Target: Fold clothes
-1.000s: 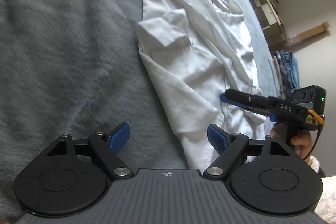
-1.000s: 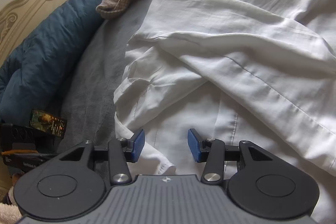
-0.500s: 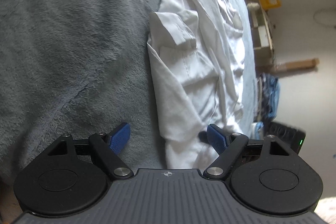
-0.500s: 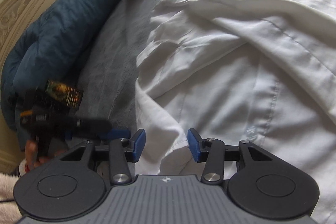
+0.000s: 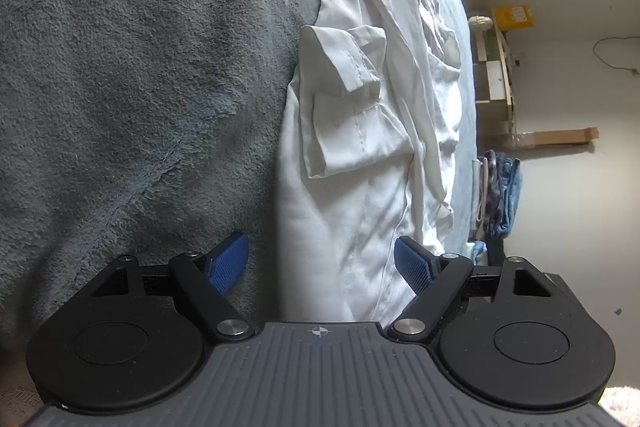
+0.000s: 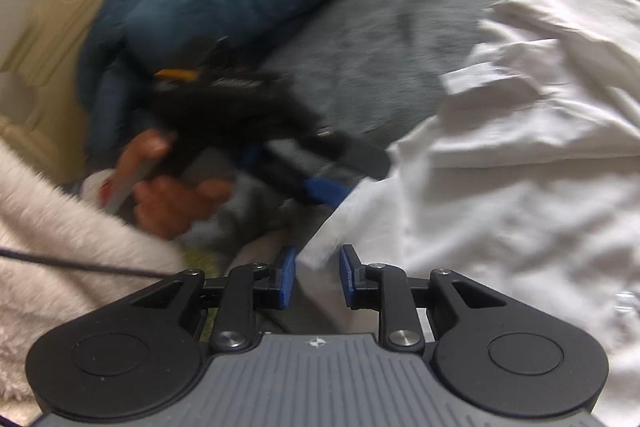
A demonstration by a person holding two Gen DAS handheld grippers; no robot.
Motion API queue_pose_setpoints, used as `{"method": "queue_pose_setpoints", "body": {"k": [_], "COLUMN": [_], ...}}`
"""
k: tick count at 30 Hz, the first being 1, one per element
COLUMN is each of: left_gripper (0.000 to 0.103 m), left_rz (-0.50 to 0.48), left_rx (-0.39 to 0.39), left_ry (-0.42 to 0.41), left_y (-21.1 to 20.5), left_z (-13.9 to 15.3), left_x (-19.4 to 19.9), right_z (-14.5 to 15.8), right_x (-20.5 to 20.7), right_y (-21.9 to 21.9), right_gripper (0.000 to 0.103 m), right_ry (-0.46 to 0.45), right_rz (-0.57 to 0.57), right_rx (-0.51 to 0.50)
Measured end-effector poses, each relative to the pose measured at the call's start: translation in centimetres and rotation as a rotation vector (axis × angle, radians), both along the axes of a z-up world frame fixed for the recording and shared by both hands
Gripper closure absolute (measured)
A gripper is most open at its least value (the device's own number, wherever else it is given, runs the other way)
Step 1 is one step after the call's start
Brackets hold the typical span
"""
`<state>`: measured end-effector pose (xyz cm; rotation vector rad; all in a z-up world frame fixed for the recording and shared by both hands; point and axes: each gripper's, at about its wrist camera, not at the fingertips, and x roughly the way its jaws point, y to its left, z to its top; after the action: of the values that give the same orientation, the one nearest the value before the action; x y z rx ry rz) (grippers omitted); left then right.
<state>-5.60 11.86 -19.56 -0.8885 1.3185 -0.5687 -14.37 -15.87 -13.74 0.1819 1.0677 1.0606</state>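
shirt (image 5: pixel 360 187) on grey blanket (image 5: pixel 120 87) | left tool (image 5: pixel 322 263) wide | right tool (image 6: pixel 317 277) narrow around hem

Matte black linkage arms, silver pivot screws, ribbed grey housing with a tiny crosshair mark on the left gripper (image 5: pixel 322 263). Same build on the right gripper (image 6: pixel 317 277), blue textured pads (image 6: pixel 287 277). Blurry bare hand (image 6: pixel 168 191), fluffy cream sleeve (image 6: pixel 60 239), probably.
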Motion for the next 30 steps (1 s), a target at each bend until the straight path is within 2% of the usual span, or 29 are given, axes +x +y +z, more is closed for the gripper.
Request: {"method": "queue_pose_setpoints", "body": {"k": [4, 6, 7, 10, 12, 16, 17, 21, 23, 27, 30], "left_gripper": [0.022, 0.025, 0.027, 0.040, 0.045, 0.046, 0.047, 0.049, 0.049, 0.049, 0.049], "left_rz": [-0.014, -0.025, -0.031, -0.064, -0.092, -0.133, -0.142, -0.153, -0.157, -0.198, -0.241], "left_rx": [0.014, 0.029, 0.037, 0.091, 0.117, 0.140, 0.148, 0.177, 0.190, 0.209, 0.228], "left_ry": [-0.005, -0.009, -0.011, -0.036, -0.053, -0.070, -0.075, -0.088, -0.094, -0.096, -0.104], "left_y": [0.1, 0.2, 0.3, 0.1, 0.1, 0.0, -0.1, -0.5, -0.6, -1.0, -1.2], "left_z": [0.0, 0.1, 0.2, 0.6, 0.8, 0.9, 0.9, 1.1, 1.1, 1.4, 1.7], "left_x": [0.0, -0.1, -0.1, -0.2, -0.2, 0.0, 0.0, -0.2, -0.3, -0.5, -1.0], "right_z": [0.3, 1.0, 1.6, 3.5, 4.8, 6.6, 6.6, 4.3, 2.0, -1.3, -3.1], "right_x": [-0.4, -0.2, 0.0, 0.6, 0.6, -0.6, -1.1, -3.2, -4.3, -5.6, -6.1], "right_y": [-0.1, -1.3, -2.5, -7.4, -12.1, -22.0, -24.4, -32.1, -34.5, -35.8, -35.6], "right_gripper": [0.073, 0.073, 0.073, 0.071, 0.057, 0.048, 0.041, 0.038, 0.038, 0.039, 0.041], "right_ry": [0.017, 0.001, -0.011, -0.047, -0.065, -0.061, -0.044, 0.100, 0.206, 0.288, 0.332], "right_rz": [0.016, -0.028, -0.078, -0.268, -0.420, -0.737, -0.820, -1.050, -1.123, -1.144, -1.108], "right_rx": [0.031, 0.042, 0.052, 0.081, 0.083, 0.024, -0.006, -0.092, -0.084, -0.058, -0.047]}}
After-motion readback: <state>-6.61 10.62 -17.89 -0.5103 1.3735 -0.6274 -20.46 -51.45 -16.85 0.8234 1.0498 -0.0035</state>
